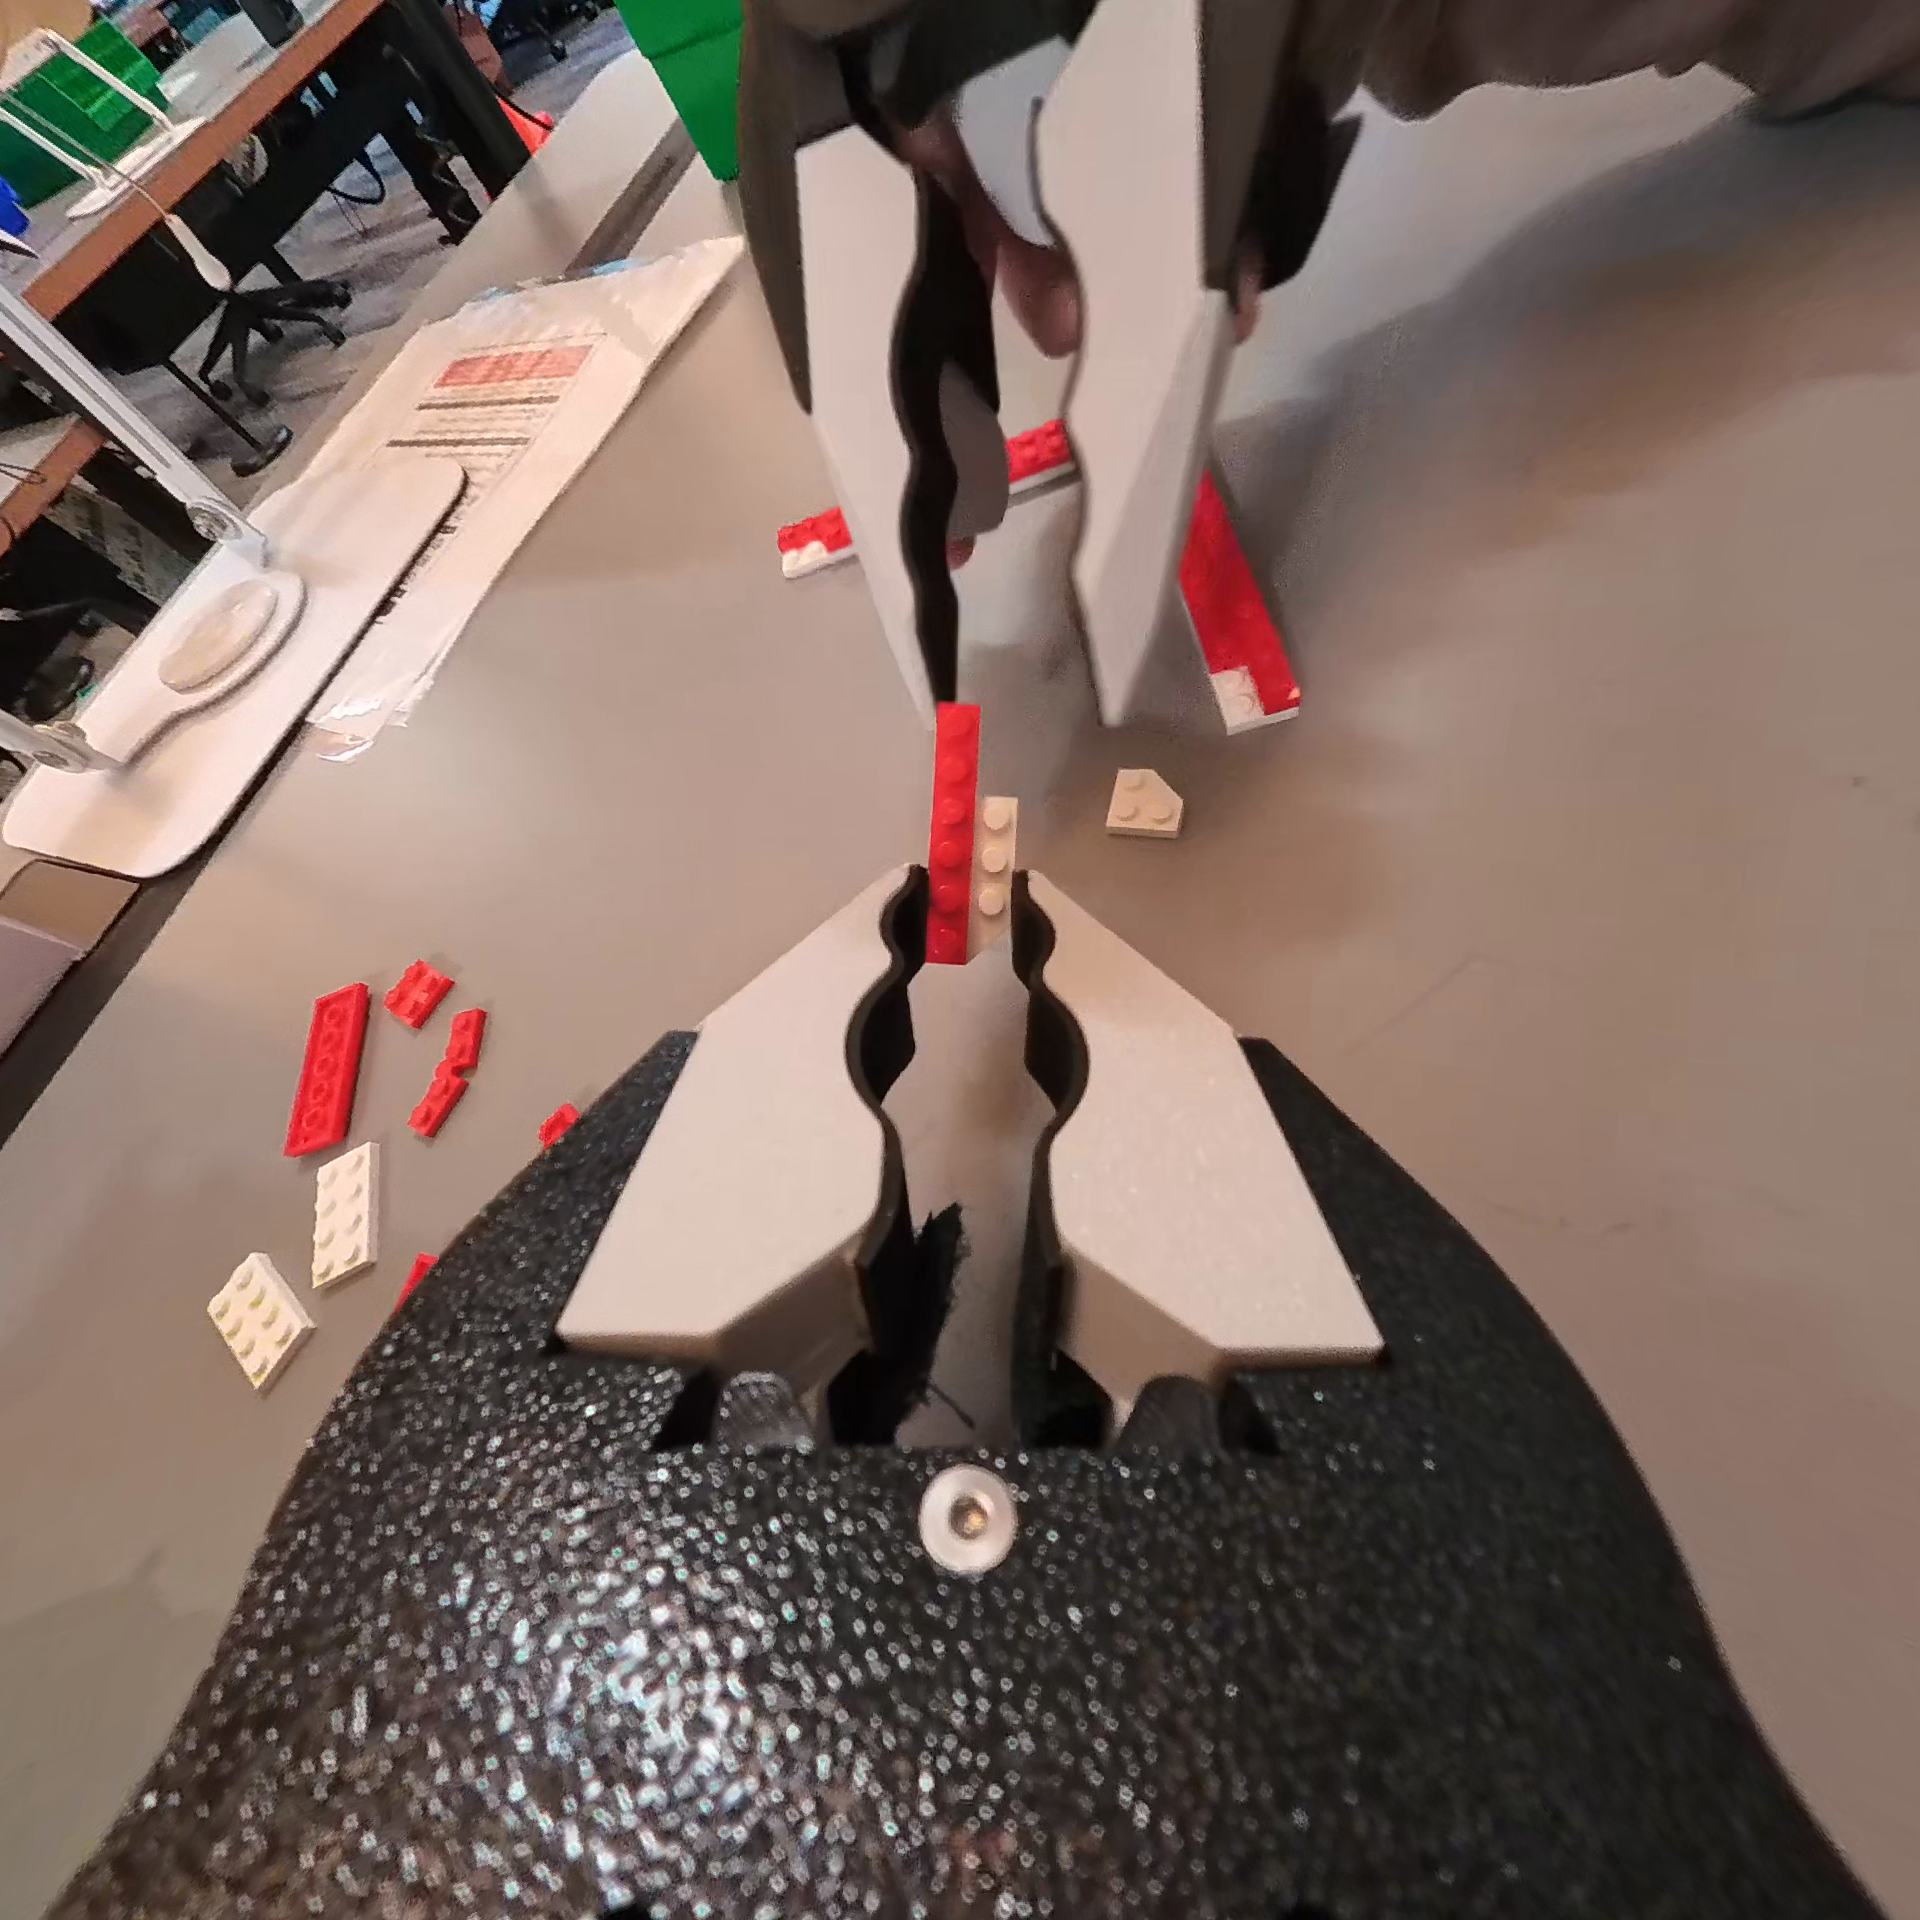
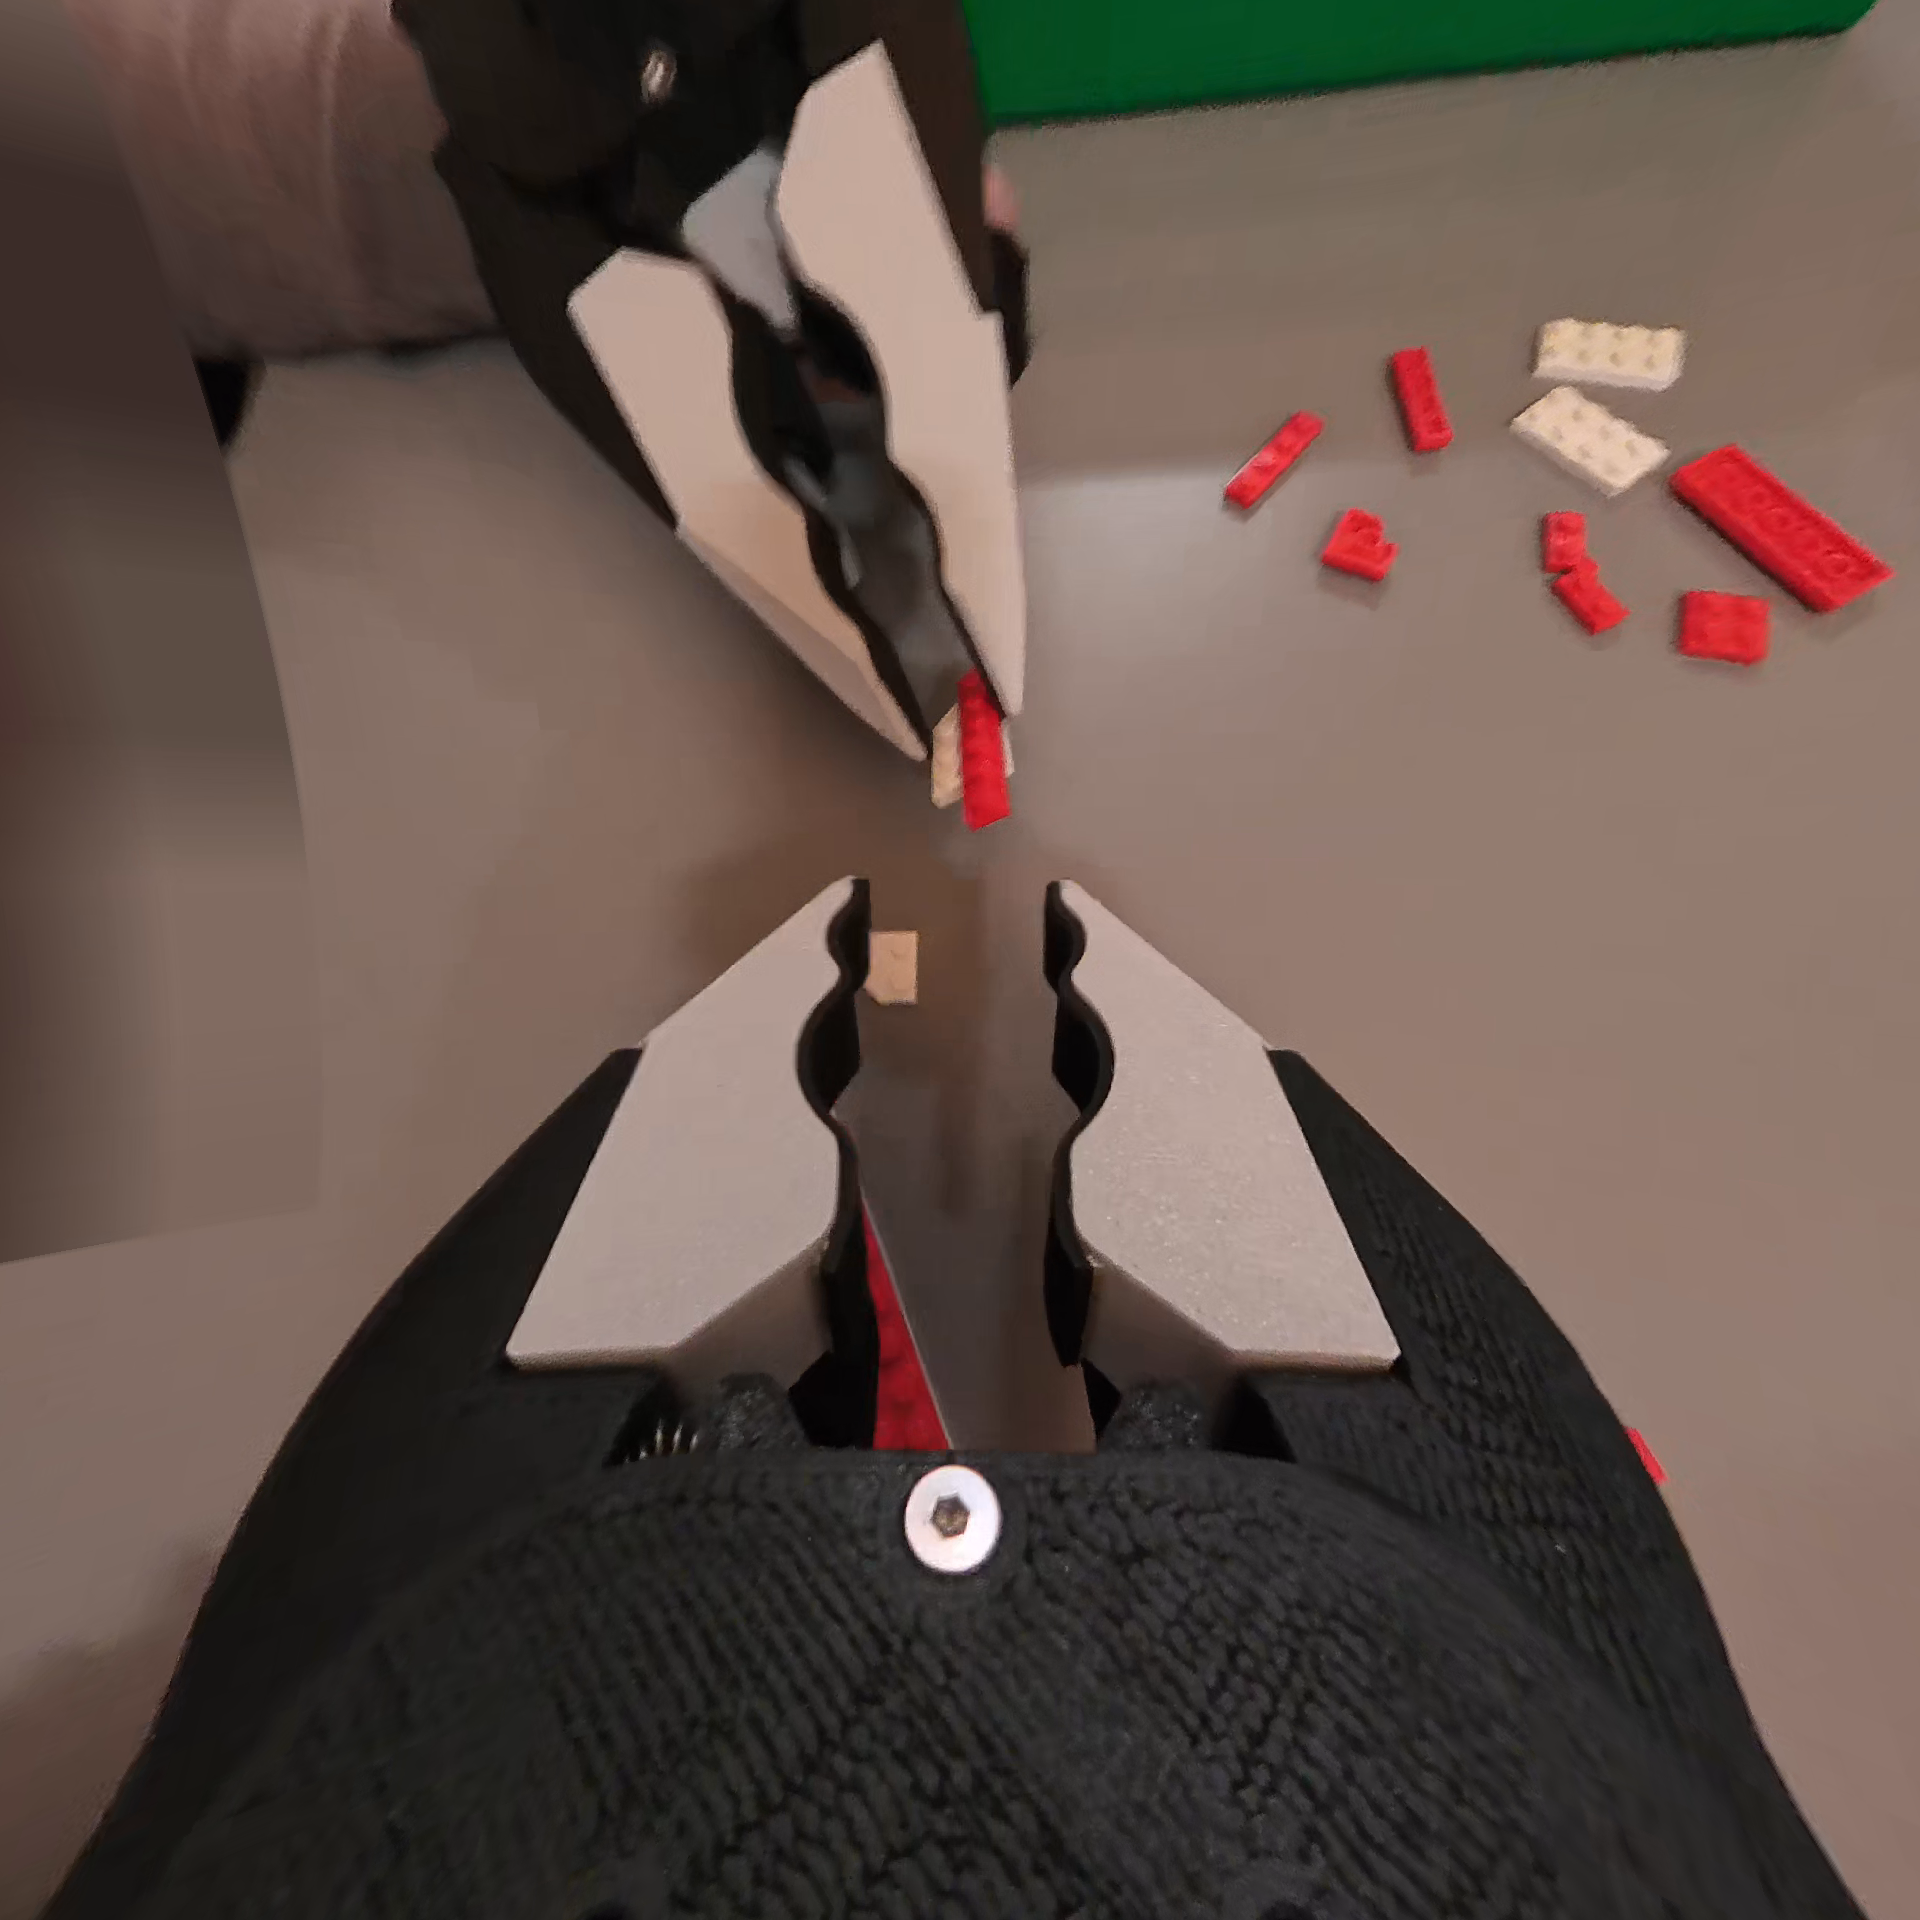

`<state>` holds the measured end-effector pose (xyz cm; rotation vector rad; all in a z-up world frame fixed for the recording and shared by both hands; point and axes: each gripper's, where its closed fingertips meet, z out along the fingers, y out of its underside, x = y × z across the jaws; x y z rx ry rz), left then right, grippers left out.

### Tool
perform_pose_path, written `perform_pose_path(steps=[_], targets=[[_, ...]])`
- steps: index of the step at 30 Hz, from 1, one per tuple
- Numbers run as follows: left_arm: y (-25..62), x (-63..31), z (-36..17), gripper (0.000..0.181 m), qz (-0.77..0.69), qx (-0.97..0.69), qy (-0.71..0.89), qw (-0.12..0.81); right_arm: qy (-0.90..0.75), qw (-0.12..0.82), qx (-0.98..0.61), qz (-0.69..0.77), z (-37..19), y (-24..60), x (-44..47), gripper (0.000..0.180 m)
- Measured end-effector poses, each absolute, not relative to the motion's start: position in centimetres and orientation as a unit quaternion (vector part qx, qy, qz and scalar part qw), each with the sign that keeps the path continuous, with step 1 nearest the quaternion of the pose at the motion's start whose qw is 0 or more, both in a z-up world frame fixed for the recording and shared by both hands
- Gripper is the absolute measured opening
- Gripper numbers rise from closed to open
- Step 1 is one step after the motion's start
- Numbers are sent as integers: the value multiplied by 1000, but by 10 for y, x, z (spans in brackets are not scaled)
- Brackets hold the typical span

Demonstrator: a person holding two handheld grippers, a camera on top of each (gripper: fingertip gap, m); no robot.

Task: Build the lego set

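My left gripper (image 1: 968, 885) is shut on a small assembly of a red strip and a white strip (image 1: 964, 831), held above the grey table. It also shows in the right wrist view (image 2: 966, 727) with the assembly (image 2: 979, 764) sticking out of its tips. My right gripper (image 2: 956, 888) is open and empty, its tips just short of the assembly. In the left wrist view it (image 1: 1029, 707) comes down from the top, one finger close to the red strip's far end. A small white wedge plate (image 1: 1146, 803) lies on the table beside it (image 2: 894, 966).
Two long red-and-white builds (image 1: 1236, 613) (image 1: 821, 540) lie behind the right gripper. Loose red and white plates (image 1: 327, 1070) (image 2: 1777, 525) lie to one side. A paper sheet in a plastic bag (image 1: 499, 416), a white lamp base (image 1: 208, 675) and a green box (image 2: 1403, 52) stand farther off.
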<state>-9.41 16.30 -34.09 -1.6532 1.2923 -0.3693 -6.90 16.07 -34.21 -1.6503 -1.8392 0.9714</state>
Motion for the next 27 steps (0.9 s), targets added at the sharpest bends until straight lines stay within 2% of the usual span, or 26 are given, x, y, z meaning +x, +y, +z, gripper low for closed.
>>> perform_pose_path(steps=[5, 13, 16, 27], targets=[[166, -95, -339, 14, -127, -668, 537, 498, -612, 229, -621, 433, -326, 158, -80, 22], [169, -97, -344, 14, -65, -650, 567, 502, -566, 227, -658, 441, -331, 170, -86, 14], [167, -95, -344, 14, -58, -641, 575, 505, -566, 225, -656, 444, -331, 168, -87, 5], [169, -96, -340, 14, -35, -628, 579, 518, -570, 226, -659, 435, -330, 169, -86, 5]])
